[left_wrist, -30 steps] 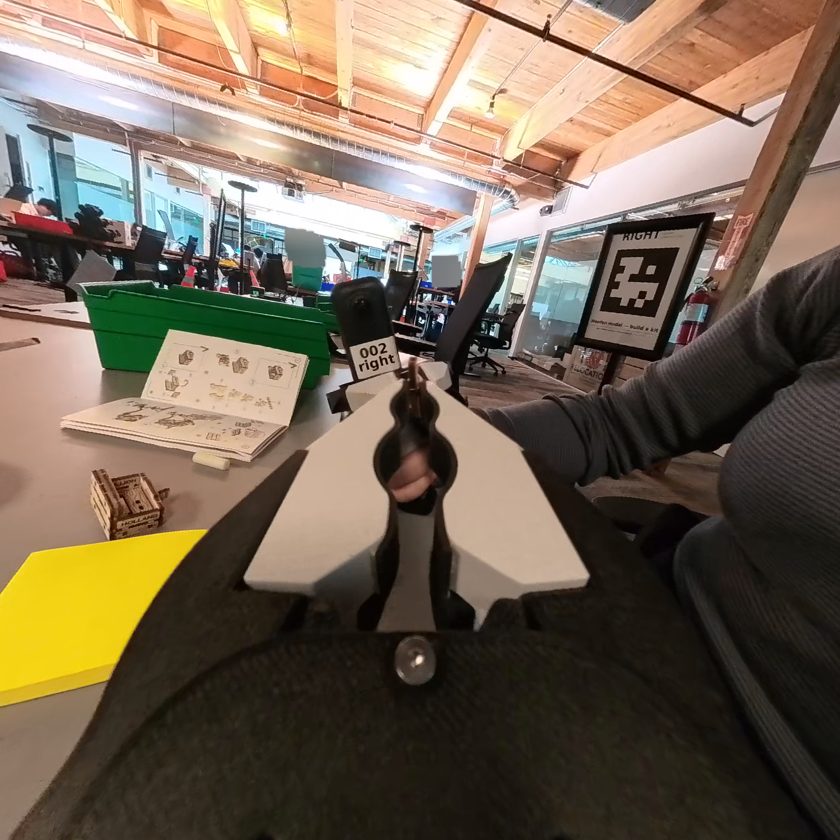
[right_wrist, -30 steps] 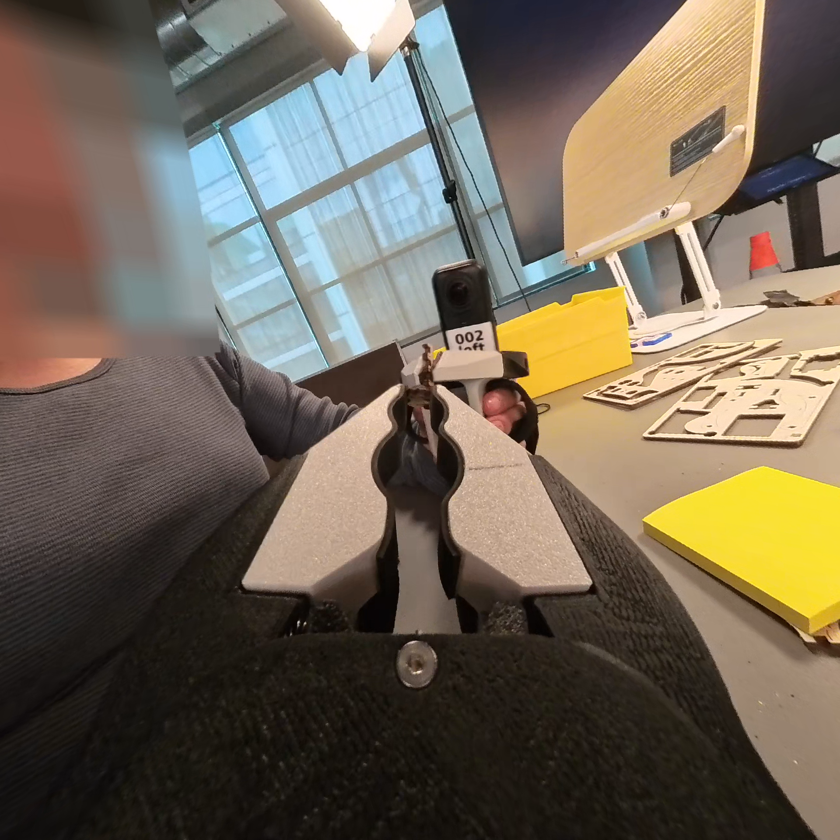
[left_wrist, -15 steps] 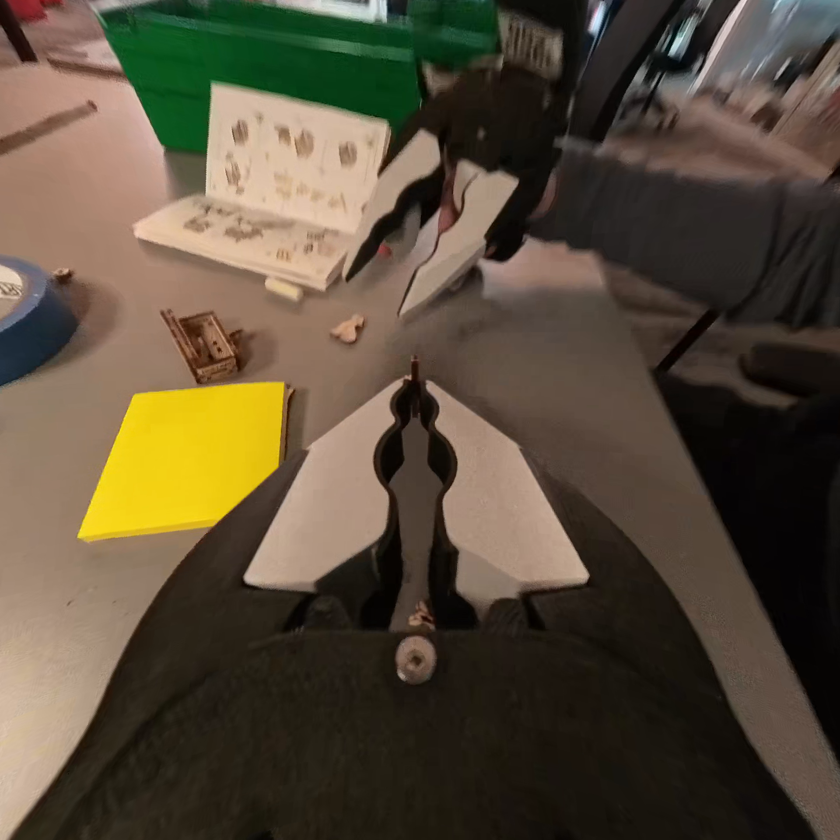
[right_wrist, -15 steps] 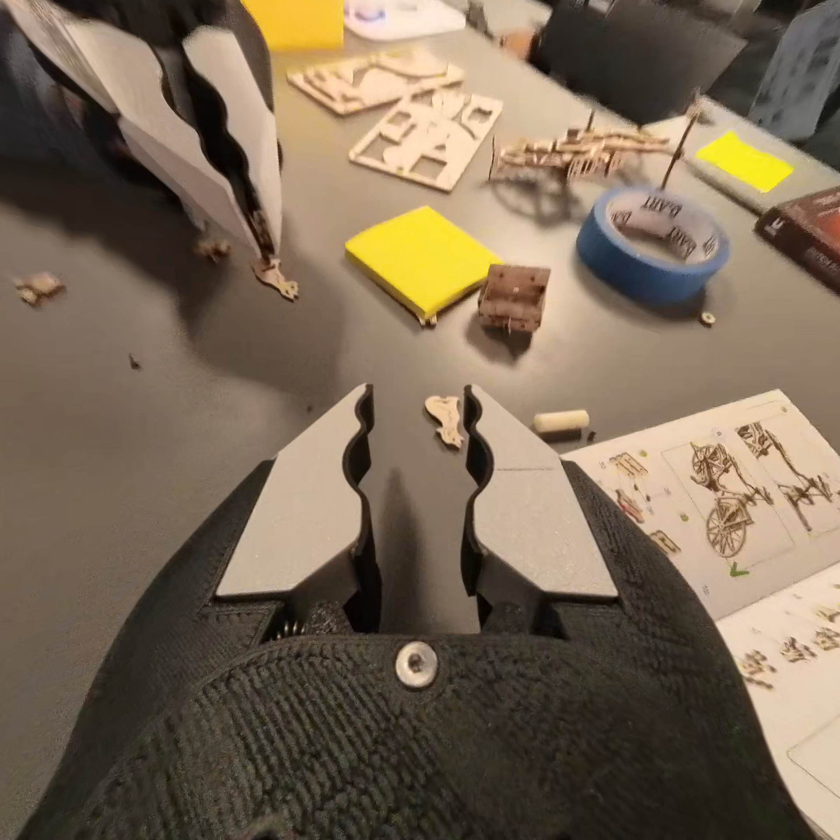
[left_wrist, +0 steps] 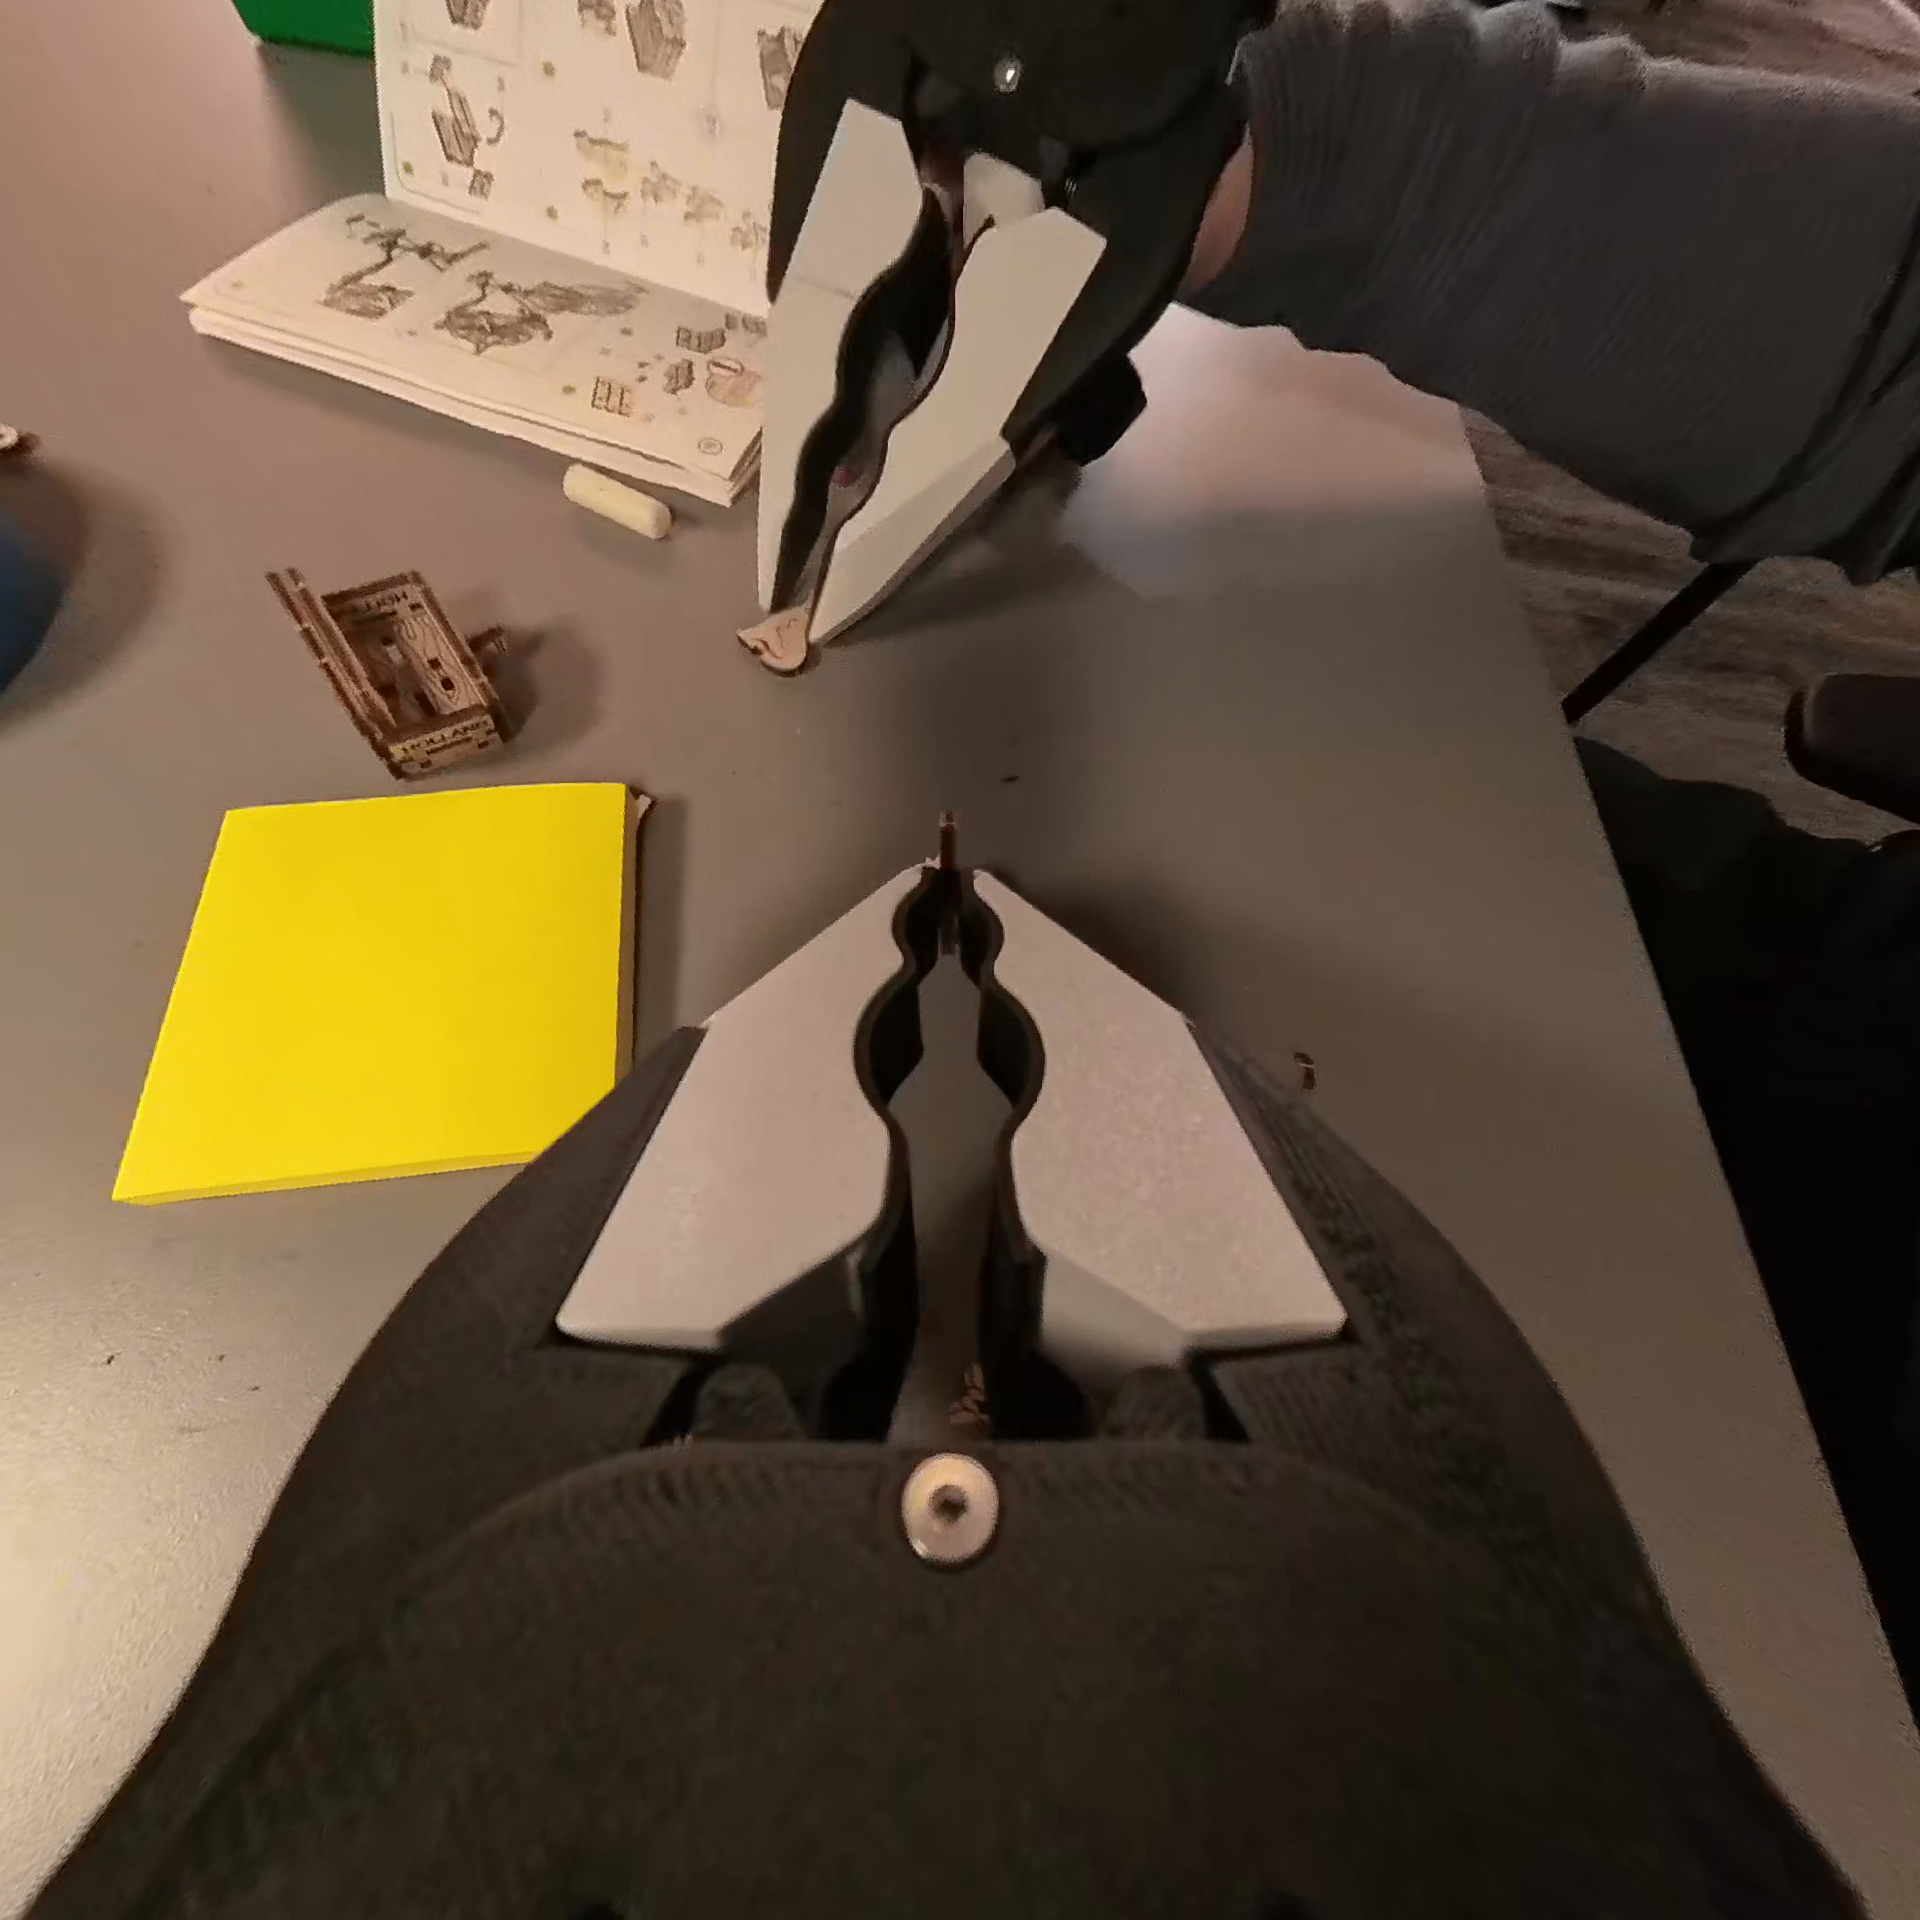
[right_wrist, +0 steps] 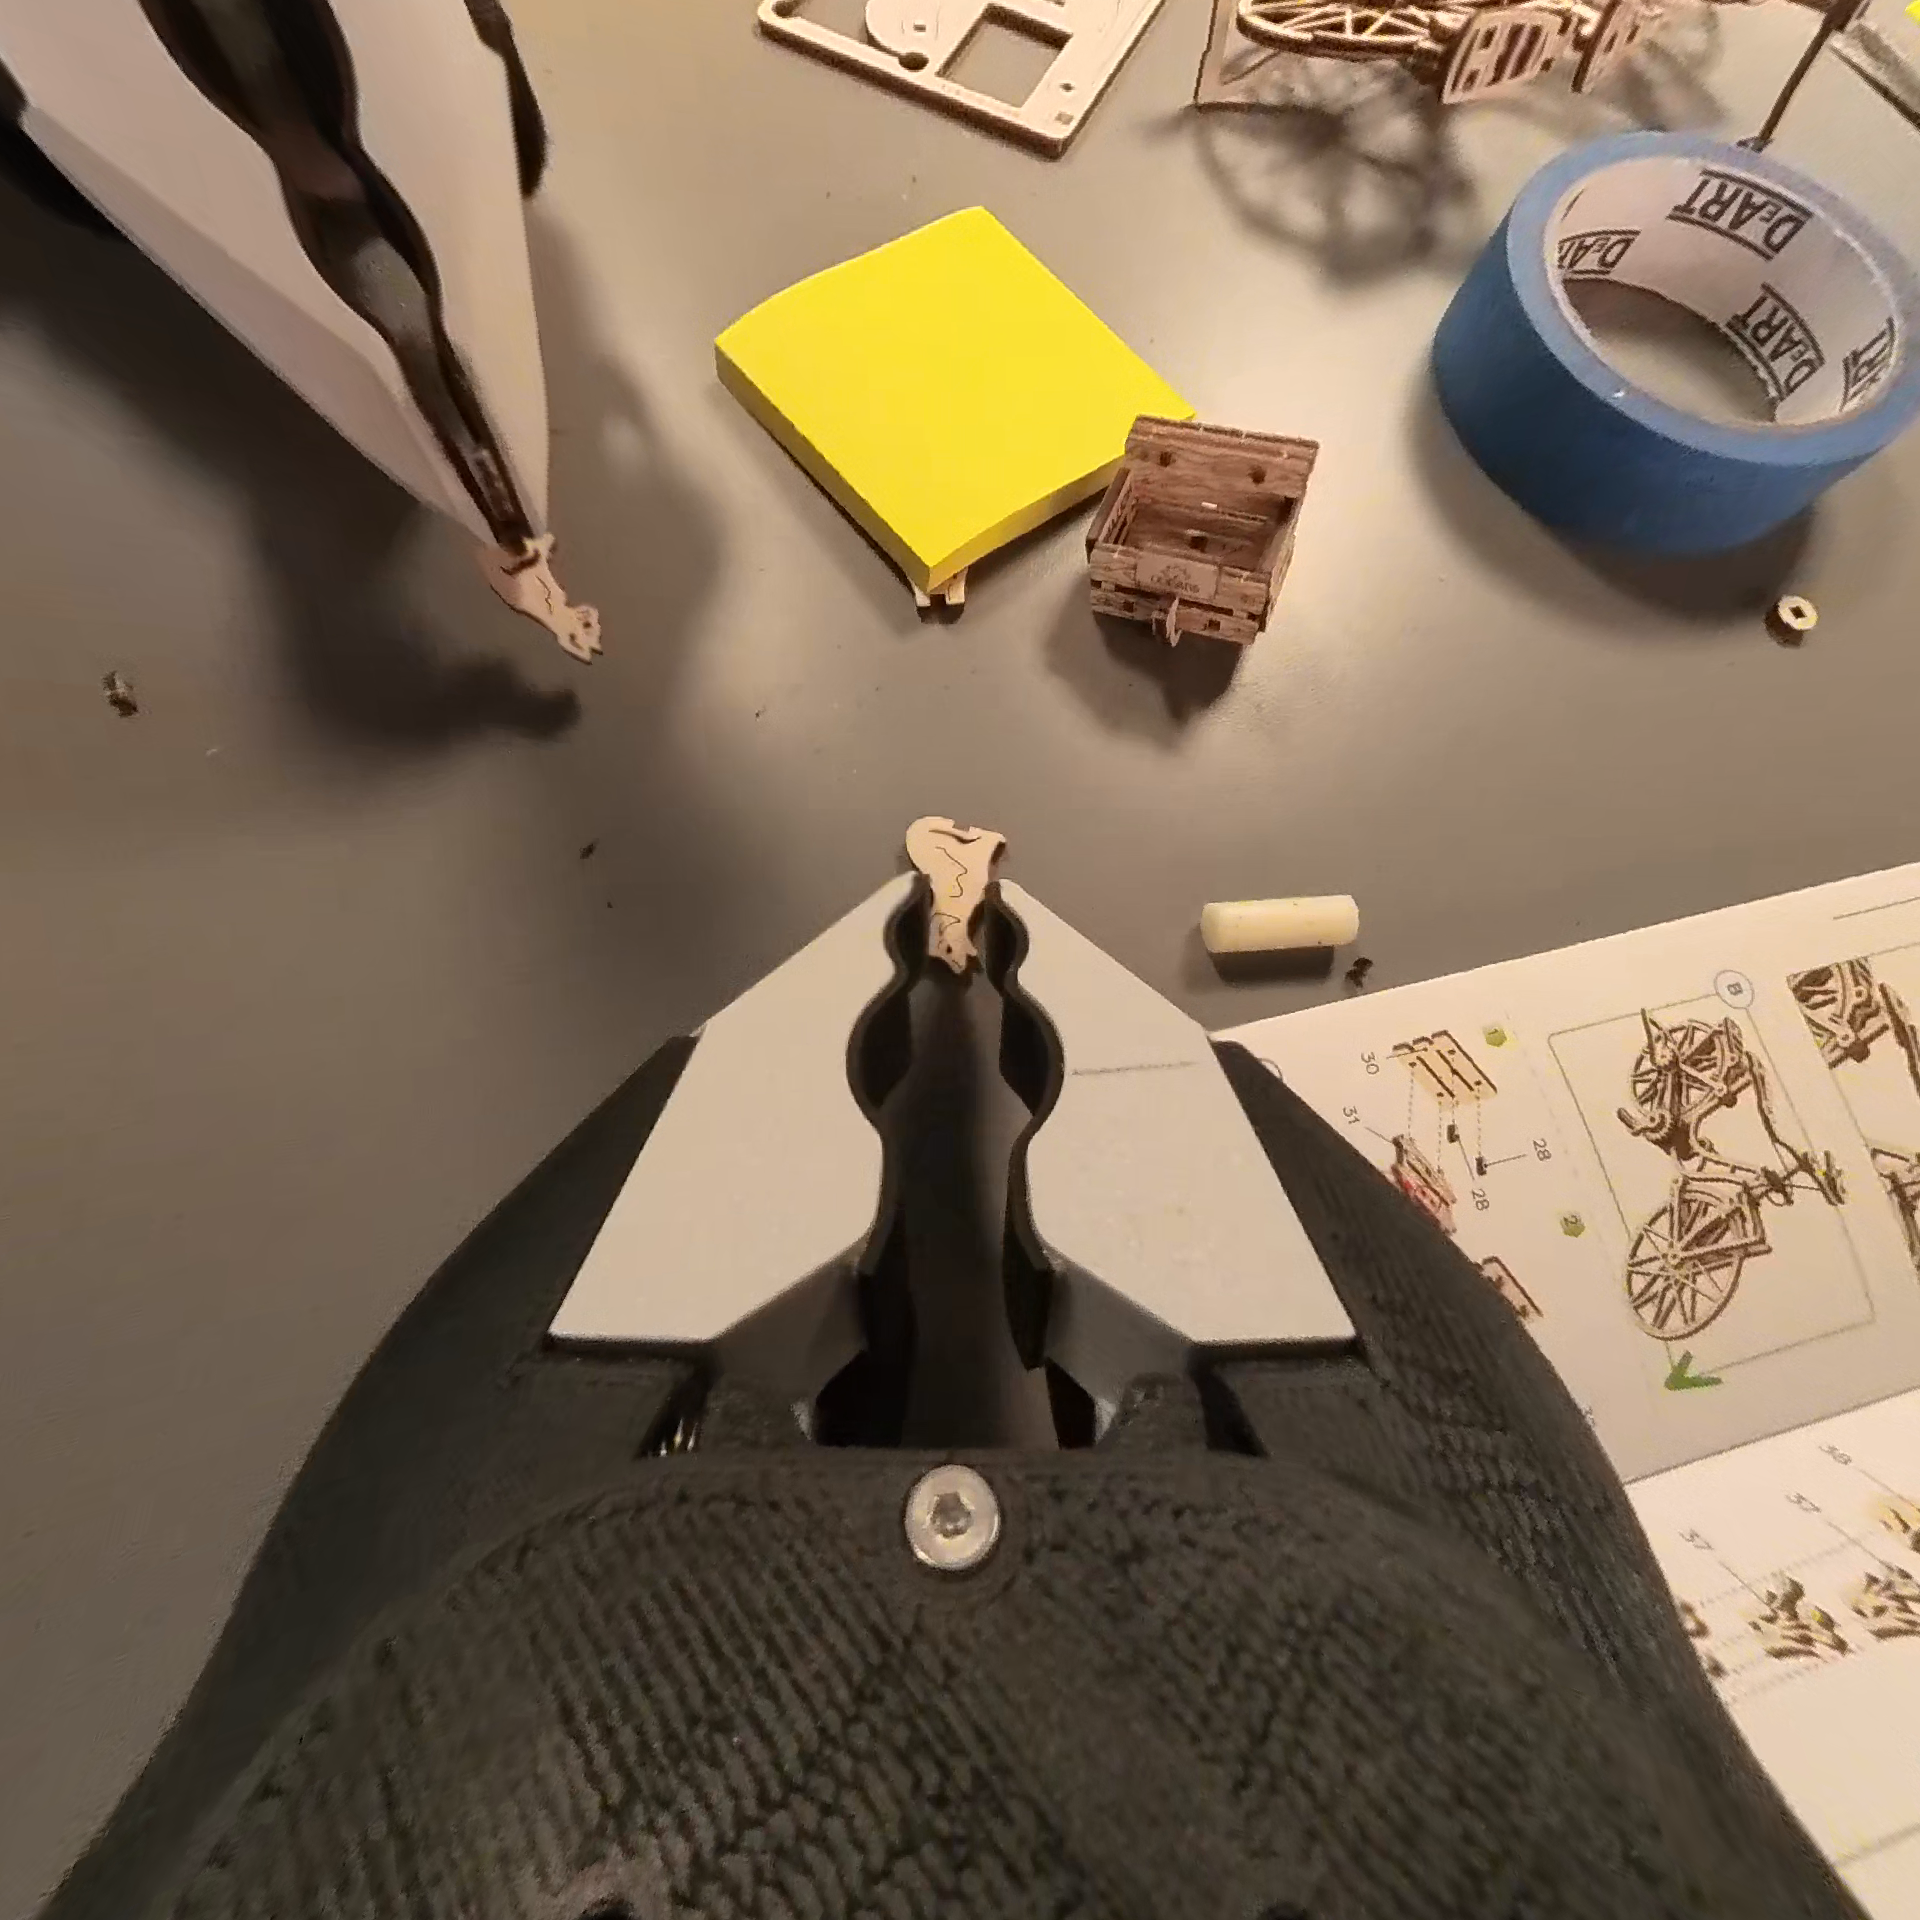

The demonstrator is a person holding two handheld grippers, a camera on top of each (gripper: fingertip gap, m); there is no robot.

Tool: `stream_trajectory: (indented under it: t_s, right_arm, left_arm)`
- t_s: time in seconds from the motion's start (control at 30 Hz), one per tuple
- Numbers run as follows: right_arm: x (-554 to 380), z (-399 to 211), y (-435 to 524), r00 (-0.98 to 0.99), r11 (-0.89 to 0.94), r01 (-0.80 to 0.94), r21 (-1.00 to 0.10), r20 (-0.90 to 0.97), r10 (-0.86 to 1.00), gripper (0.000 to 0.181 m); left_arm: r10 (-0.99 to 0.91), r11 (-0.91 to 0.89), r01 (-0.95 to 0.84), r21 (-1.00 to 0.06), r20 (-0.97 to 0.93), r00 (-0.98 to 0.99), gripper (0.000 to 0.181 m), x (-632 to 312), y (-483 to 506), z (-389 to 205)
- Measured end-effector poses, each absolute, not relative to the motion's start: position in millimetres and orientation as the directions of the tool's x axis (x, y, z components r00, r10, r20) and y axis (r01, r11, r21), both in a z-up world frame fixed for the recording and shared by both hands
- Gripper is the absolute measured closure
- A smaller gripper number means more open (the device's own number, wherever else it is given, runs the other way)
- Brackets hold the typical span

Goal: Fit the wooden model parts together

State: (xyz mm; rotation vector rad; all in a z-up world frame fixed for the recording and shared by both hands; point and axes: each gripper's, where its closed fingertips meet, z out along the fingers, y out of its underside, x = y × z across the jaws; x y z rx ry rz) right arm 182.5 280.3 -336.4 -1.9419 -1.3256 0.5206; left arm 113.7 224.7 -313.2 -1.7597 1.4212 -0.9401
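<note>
My left gripper [left_wrist: 948,881] is shut on a thin flat wooden part [left_wrist: 947,868], seen edge-on at its tips. In the right wrist view this gripper [right_wrist: 516,540] hangs at the upper left, and the part [right_wrist: 548,601] sticks out below its tips above the table. My right gripper [right_wrist: 954,902] has its tips down on the grey table, closed around a second small flat wooden part [right_wrist: 952,883] that lies flat. In the left wrist view the right gripper [left_wrist: 795,615] stands steeply, with that part [left_wrist: 779,641] poking out at its tips.
A small wooden crate [right_wrist: 1200,540] sits beside a yellow note pad [right_wrist: 945,374]. A blue tape roll [right_wrist: 1683,343], a white stub [right_wrist: 1280,923], an open instruction booklet [right_wrist: 1662,1195], punched wooden sheets [right_wrist: 956,62] and a part-built model [right_wrist: 1455,42] lie around. The table edge [left_wrist: 1538,623] runs on the right. Tip to tip, the grippers are about 10 cm apart.
Both grippers swung down from facing each other in the air to the table. The right gripper opened, moved over a loose wooden part and closed on it.
</note>
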Motion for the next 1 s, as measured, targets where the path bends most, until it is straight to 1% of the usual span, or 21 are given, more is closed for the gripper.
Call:
stream_trajectory:
  t_s: [0.1, 0.2, 0.4, 0.53, 0.67, 0.7, 0.83, 0.9, 1.0]
  right_arm:
    - [182.2, -336.4, 280.7, 0.386, -0.213, 0.640, -0.738, 0.070, 0.920, 0.173]
    - [179.9, -335.6, 281.2, 0.342, -0.162, 0.657, -0.736, 0.100, 0.934, 0.174]
    - [149.7, -321.5, 288.9, 0.211, -0.086, 0.583, -0.808, 0.048, 0.976, 0.177]
    - [138.8, -332.1, 290.6, 0.121, -0.026, 0.658, -0.753, 0.071, 0.990, 0.177]
    - [138.0, -334.3, 282.6, 0.102, -0.010, 0.636, -0.771, 0.071, 0.992, 0.177]
    - [138.4, -334.0, 282.0, 0.099, -0.001, 0.635, -0.772, 0.080, 0.992, 0.175]
    - [143.8, -332.7, 279.0, 0.095, 0.010, 0.635, -0.773, 0.090, 0.991, 0.156]
    - [142.4, -326.2, 273.2, 0.081, -0.010, 0.594, -0.805, 0.048, 0.996, 0.153]
    - [126.3, -307.0, 255.3, 0.010, -0.063, 0.482, -0.874, -0.066, 0.998, 0.155]
  left_arm:
    - [-0.982, -0.171, -0.513, -0.841, 0.105, 0.156, 0.180, 114.6, 228.2, -316.9]
    - [-0.986, -0.132, -0.532, -0.836, 0.054, 0.160, 0.180, 117.7, 234.3, -319.3]
    - [-0.994, -0.038, -0.554, -0.832, -0.027, 0.109, 0.181, 125.4, 238.4, -321.0]
    - [-0.993, -0.037, -0.557, -0.830, -0.033, 0.114, 0.180, 125.4, 239.2, -321.6]
    - [-0.993, -0.039, -0.572, -0.820, -0.032, 0.114, 0.180, 125.6, 239.3, -324.5]
    - [-0.993, -0.045, -0.579, -0.814, -0.027, 0.115, 0.180, 125.7, 239.6, -325.9]
    - [-0.993, -0.061, -0.587, -0.807, -0.011, 0.119, 0.180, 125.8, 240.3, -328.1]
    - [-0.993, -0.057, -0.588, -0.807, -0.015, 0.117, 0.180, 125.9, 240.0, -328.1]
    - [-0.993, -0.053, -0.588, -0.807, -0.019, 0.116, 0.180, 125.9, 239.8, -328.1]
